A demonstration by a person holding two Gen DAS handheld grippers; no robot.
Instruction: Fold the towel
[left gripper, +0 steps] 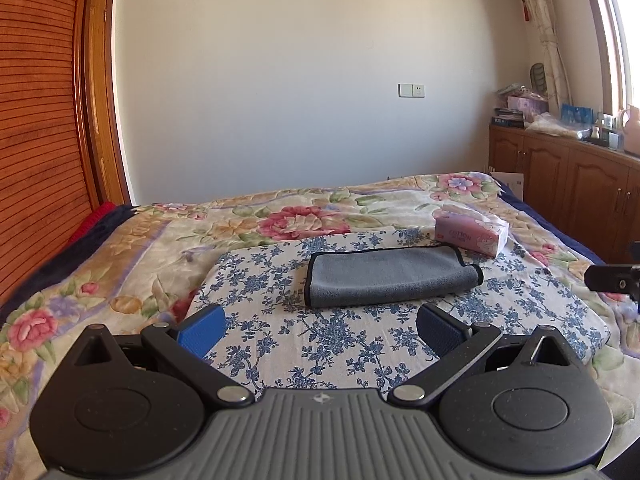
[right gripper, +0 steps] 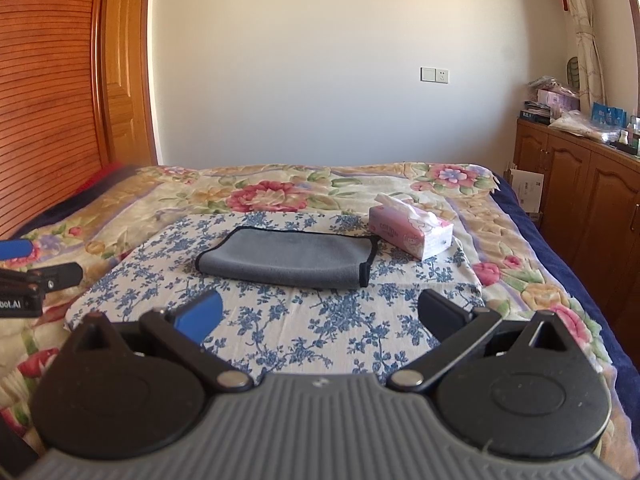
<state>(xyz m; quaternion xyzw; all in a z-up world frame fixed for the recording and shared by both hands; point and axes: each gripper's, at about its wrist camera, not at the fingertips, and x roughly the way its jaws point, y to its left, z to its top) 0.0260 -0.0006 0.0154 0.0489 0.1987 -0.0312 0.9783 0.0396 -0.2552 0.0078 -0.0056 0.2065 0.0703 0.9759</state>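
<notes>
Towel [left gripper: 390, 276], grey microfibre with black edging: lies folded over on a blue-floral cloth [left gripper: 280, 304] spread over a flowered bedspread [left gripper: 132, 240]. Pink tissue box [left gripper: 472, 232]: just beyond the towel's right end. Left gripper [left gripper: 320, 332]: jaws wide, holding nothing, short of the towel's near edge. Right gripper [right gripper: 320, 314]: jaws wide, holding nothing, likewise apart from the towel [right gripper: 288, 258].

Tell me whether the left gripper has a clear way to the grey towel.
Probably yes. The left gripper is open and points at the towel, with only bare blue-flowered cloth between them. The tissue box sits beyond the towel, out of the way.
</notes>
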